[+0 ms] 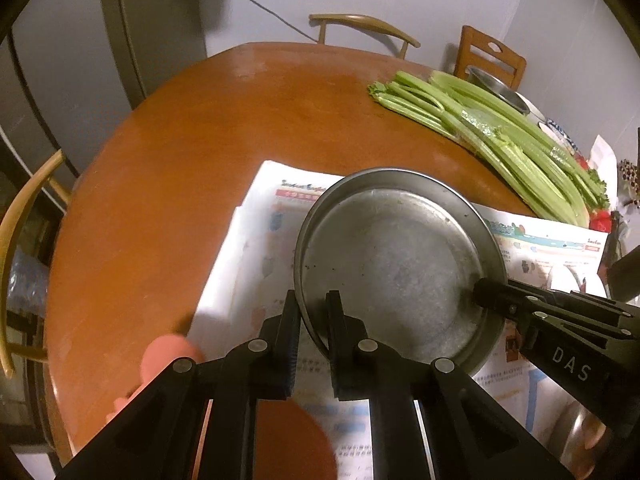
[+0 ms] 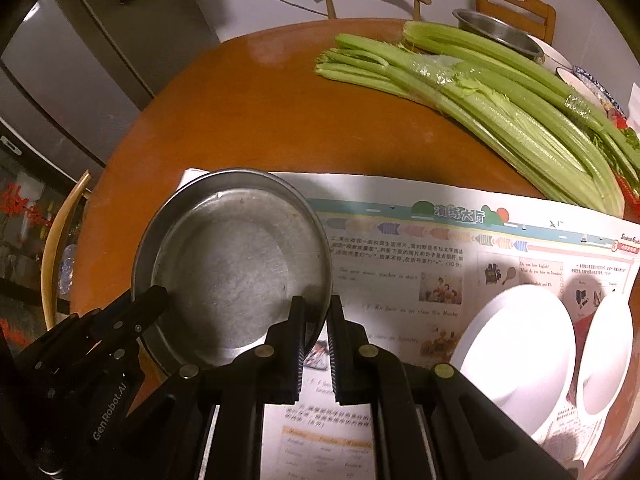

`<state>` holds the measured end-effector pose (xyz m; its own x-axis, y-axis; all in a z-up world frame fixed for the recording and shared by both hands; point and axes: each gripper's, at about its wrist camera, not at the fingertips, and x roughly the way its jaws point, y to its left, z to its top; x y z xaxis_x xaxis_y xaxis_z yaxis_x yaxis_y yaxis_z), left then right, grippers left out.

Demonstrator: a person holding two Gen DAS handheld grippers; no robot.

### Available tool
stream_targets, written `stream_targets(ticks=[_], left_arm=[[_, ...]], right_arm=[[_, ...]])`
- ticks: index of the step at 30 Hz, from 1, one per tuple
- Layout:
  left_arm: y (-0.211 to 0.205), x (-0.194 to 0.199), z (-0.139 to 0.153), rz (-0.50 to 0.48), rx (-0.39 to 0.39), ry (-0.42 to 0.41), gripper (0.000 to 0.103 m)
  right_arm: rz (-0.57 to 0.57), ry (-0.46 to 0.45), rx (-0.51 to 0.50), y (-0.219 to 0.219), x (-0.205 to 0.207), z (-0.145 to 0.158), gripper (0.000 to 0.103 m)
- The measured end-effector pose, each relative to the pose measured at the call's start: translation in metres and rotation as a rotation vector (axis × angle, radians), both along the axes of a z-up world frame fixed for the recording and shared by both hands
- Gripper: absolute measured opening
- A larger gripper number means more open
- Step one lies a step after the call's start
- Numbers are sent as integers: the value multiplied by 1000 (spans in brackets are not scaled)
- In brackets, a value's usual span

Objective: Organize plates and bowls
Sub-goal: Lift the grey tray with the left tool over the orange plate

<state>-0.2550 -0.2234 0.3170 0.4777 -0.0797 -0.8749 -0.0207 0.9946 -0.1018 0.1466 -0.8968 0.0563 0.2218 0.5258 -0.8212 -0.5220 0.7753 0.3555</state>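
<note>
Mid-lift on the round, shallow, dull grey metal plate (image 1: pixel 394 256), two-handed job by the look of it.

Left gripper (image 1: pixel 314 312) clenched on the near-left rim of that plate, rim pinched between the pads. Plate tilted and apparently just clear of the printed white newspaper sheet (image 2: pixel 400 264) spread over the round reddish-brown wooden worktop (image 1: pixel 192 128); hard to tell if any edge is touching the paper.

Right gripper (image 2: pixel 318 312) clamped on the plate's opposite, right-hand rim, same pinch.

Further right on the newspaper: two round white ceramic bowls (image 2: pixel 520 344), tipped and leaning side by side. Beyond them, long green celery stalks (image 2: pixel 500 100) across the back of the worktop, and a steel bowl (image 2: pixel 496 32) at the far edge.

Step in hand, probably: carrying the metal plate off to wherever the stack goes. Next move likely needs both grips kept level and moving together, plus clearance over the white bowls.
</note>
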Motion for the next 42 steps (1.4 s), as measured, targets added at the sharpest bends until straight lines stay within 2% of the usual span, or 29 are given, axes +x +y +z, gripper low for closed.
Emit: stream_targets(ticks=[5,14,18,22,33,42], left_arm=[[5,-22,7,15,35,-23,13],[21,-55,28,14,45,-68,12],[25,-73,32,14,73,-74,14],[40,-91,29,42,50,-51,14],[73,-136,17,104,41,-40,14],[86,-145,-2,122,44,-14,14]], right_arm=[[23,-5,6,5,-18,7,11],[51,-38,12,2,-52,20,11],[72,-64,20,2,-64,31,11],[103,-82,17,5,-81,37,11],[188,-47,19,26,-118,18,11],[218,-18,-6,47,-129,2,11]])
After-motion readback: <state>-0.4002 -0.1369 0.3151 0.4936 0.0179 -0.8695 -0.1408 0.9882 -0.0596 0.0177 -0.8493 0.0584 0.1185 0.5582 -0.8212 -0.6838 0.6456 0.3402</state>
